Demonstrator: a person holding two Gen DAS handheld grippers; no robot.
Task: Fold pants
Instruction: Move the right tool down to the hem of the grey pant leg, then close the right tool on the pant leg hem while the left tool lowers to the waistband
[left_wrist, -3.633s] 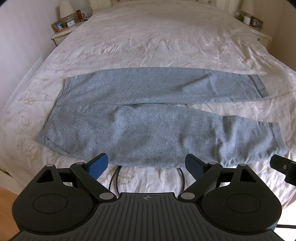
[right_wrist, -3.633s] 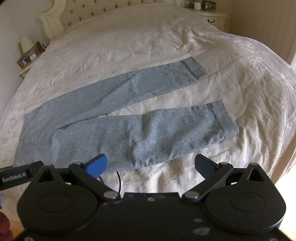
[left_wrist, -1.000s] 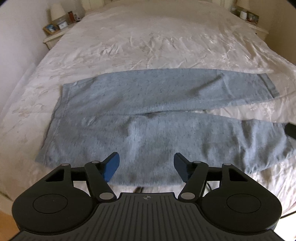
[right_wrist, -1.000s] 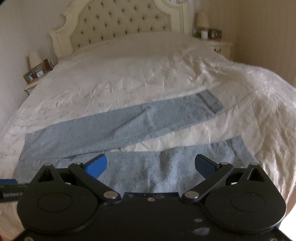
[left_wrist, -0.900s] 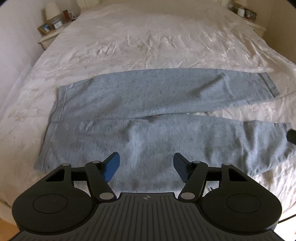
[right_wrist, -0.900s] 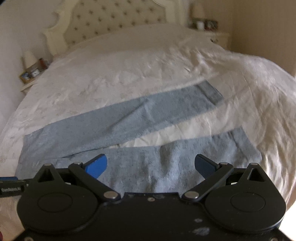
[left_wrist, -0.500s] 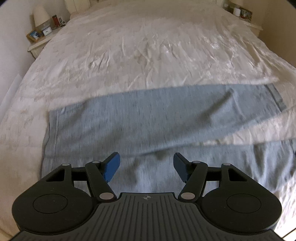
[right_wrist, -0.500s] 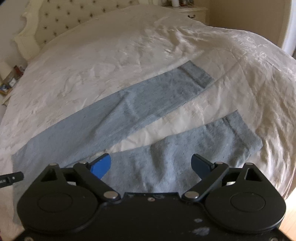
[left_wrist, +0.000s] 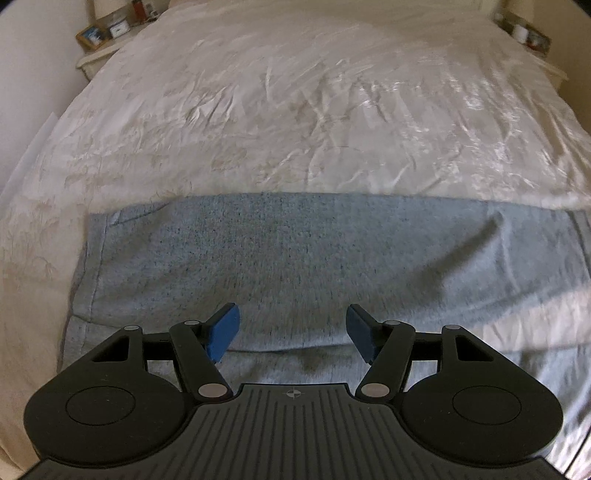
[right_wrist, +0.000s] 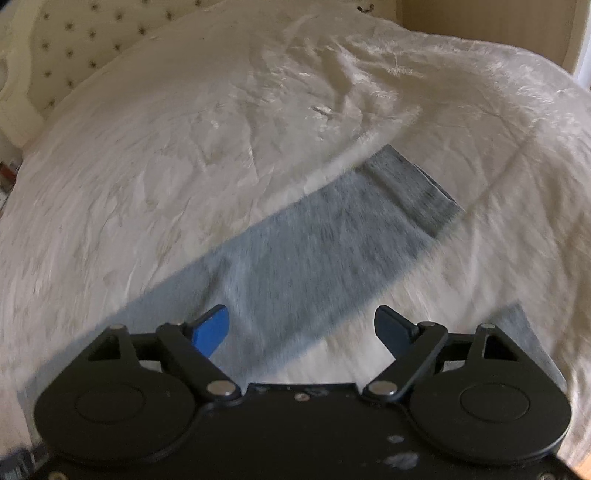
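Note:
Grey-blue knit pants (left_wrist: 280, 258) lie flat on a white bedspread (left_wrist: 295, 110), waistband at the left, legs running right. My left gripper (left_wrist: 291, 328) hovers open above the upper part of the pants near the crotch, nothing between its blue pads. In the right wrist view the far leg (right_wrist: 325, 251) runs diagonally up to its cuff (right_wrist: 417, 192). The near leg's cuff (right_wrist: 521, 332) shows at the lower right. My right gripper (right_wrist: 303, 328) hangs over the far leg and the bare sheet between the legs; its jaws are closing with nothing between them.
A nightstand (left_wrist: 107, 37) with a framed photo and a clock stands at the back left. Another nightstand (left_wrist: 528, 33) with small items is at the back right. A tufted headboard (right_wrist: 55, 55) rises at the bed's head. The bed's edge drops off to the right.
Both grippers have moved forward over the pants and lower, so the far leg fills more of each view. The right gripper's jaws have narrowed slightly and its view has rolled.

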